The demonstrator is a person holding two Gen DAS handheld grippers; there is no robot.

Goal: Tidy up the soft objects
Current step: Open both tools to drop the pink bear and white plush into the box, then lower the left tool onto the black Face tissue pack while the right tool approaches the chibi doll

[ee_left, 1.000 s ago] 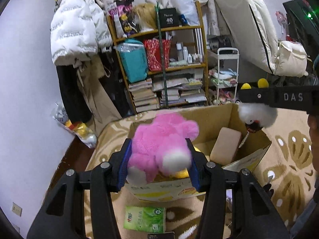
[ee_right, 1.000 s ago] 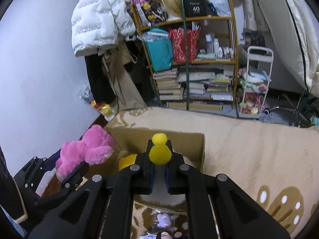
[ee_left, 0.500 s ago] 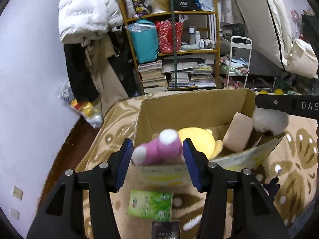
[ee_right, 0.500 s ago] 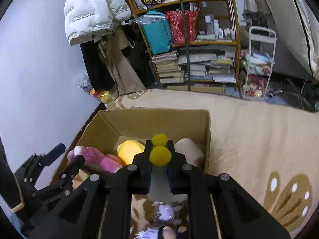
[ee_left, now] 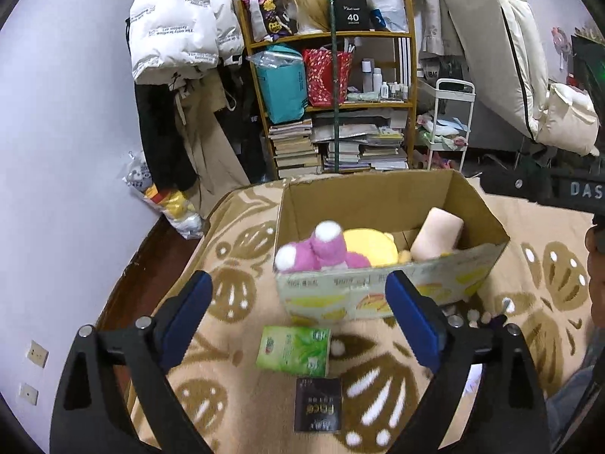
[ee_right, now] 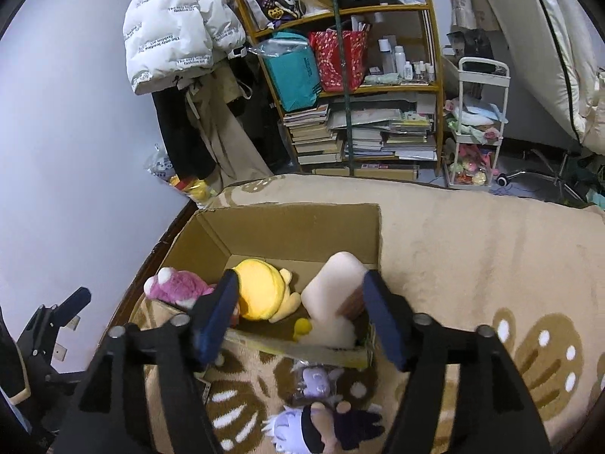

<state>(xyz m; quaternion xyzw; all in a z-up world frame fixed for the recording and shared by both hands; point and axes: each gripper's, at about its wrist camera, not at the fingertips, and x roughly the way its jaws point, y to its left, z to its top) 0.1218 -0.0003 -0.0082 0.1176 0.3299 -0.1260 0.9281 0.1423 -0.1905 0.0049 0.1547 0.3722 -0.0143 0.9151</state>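
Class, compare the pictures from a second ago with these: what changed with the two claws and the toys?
Left claw let the pink plush drop into the cardboard box; right claw released its white, yellow-tipped plush there. Both claws' jaws are opening, empty. The box and the green tissue pack stayed.

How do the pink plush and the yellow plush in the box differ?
The pink plush is shaggy with white paw tips and lies against the cardboard box's near left corner; the yellow plush is smooth, rounder and lies mid-box. Both lie inside the box, touching, held by neither claw.
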